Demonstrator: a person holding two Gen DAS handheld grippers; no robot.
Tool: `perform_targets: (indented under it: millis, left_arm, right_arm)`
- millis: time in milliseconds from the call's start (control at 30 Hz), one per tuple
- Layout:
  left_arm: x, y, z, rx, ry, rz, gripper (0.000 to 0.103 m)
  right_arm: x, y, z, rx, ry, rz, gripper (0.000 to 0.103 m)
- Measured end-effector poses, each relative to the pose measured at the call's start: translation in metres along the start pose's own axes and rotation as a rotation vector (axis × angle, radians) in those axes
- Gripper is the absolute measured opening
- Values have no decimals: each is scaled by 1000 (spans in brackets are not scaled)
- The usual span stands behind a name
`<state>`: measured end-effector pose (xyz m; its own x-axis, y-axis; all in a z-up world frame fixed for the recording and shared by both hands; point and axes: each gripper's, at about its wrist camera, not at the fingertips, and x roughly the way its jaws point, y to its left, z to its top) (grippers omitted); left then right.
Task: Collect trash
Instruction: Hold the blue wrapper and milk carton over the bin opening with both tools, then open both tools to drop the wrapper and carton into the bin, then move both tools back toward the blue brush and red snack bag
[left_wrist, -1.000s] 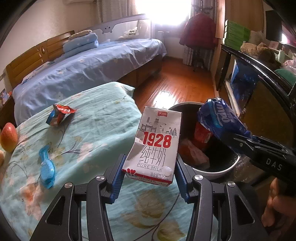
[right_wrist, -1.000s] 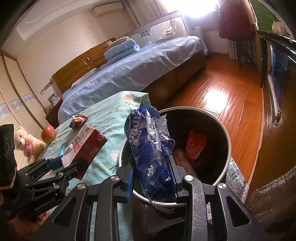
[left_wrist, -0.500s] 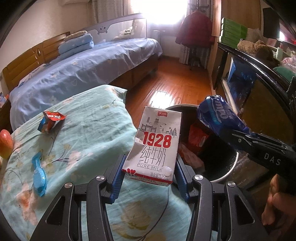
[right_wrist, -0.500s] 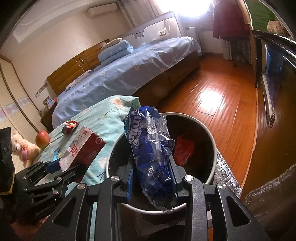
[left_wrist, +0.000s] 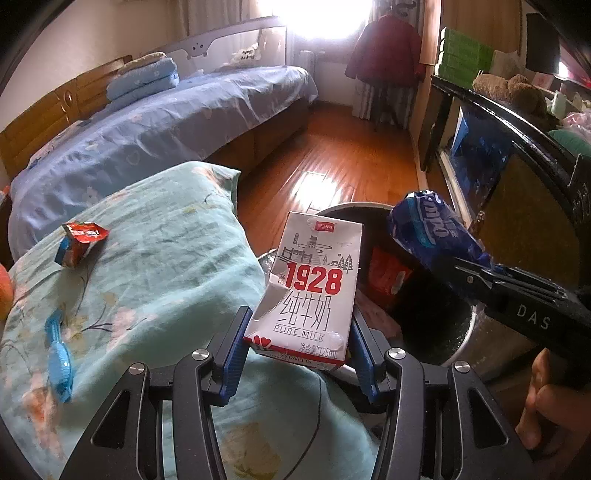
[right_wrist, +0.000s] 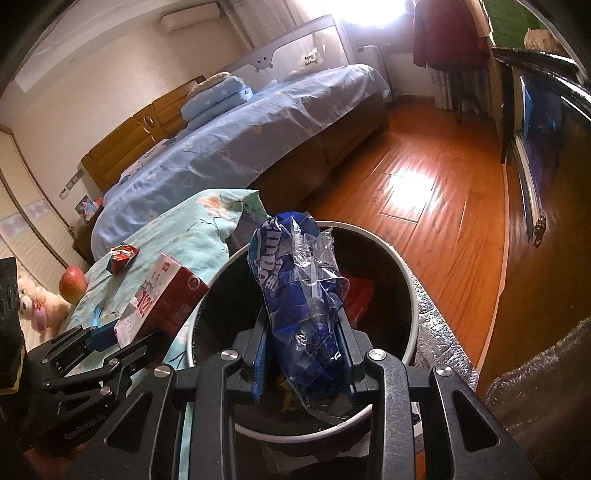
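Left tongs (left_wrist: 297, 354): clamped on milk carton (left_wrist: 310, 288), beside bin rim. Right tongs (right_wrist: 304, 363): clamped on blue wrapper (right_wrist: 299, 295), bin (right_wrist: 402, 273) directly beyond.

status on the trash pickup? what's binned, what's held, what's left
Binned: red wrappers already lie inside the trash bin.
In hand: left gripper is shut on the milk carton; right gripper is shut on the blue snack bag, held above the bin opening.
Left: a red crumpled wrapper lies on the floral bedspread. The blue clip and apple may not be trash.
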<state>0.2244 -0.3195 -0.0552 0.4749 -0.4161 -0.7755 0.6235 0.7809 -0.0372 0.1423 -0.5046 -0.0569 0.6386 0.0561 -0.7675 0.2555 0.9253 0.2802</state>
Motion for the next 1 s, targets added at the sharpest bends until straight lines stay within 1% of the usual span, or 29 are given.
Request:
perform_targets:
  millis: [233, 367, 400, 467, 500, 533, 567, 600, 667, 700, 867, 1000]
  left_arm:
    - [6, -7, 6, 8, -1, -9, 49]
    - [9, -9, 9, 2, 5, -25, 52]
    - [9, -8, 8, -4, 7, -23, 58]
    - [9, -7, 7, -13, 7, -23, 69]
    - [8, -5, 6, -19, 8, -19, 72]
    - [6, -3, 4, -25, 9, -20, 72]
    - [5, -1, 2, -29, 10, -21, 72]
    - [3, 1, 0, -33, 10, -16, 72]
    - [-3, 8, -6, -48, 6, -5, 74]
    - [-5, 12, -9, -61, 5, -1, 76]
    - [-22, 43, -27, -144, -2, 32, 76]
    - [-36, 65, -41, -215, -11, 39, 76]
  right_arm:
    - [6, -7, 2, 16, 10, 0, 32]
    - [10, -11, 4, 30, 22, 8, 38]
    - [10, -12, 5, 36, 23, 10, 42]
    - [10, -15, 6, 50, 24, 14, 47]
    - [10, -15, 6, 54, 23, 19, 55]
    - [9, -16, 6, 58, 20, 23, 65]
    - [8, -15, 6, 59, 12, 28, 68]
    - [6, -14, 5, 57, 4, 27, 70]
    - [4, -10, 5, 56, -6, 33, 71]
    - [3, -8, 5, 56, -9, 40, 73]
    - [1, 14, 2, 24, -14, 70, 81]
    - [0, 36, 0, -14, -23, 93, 86]
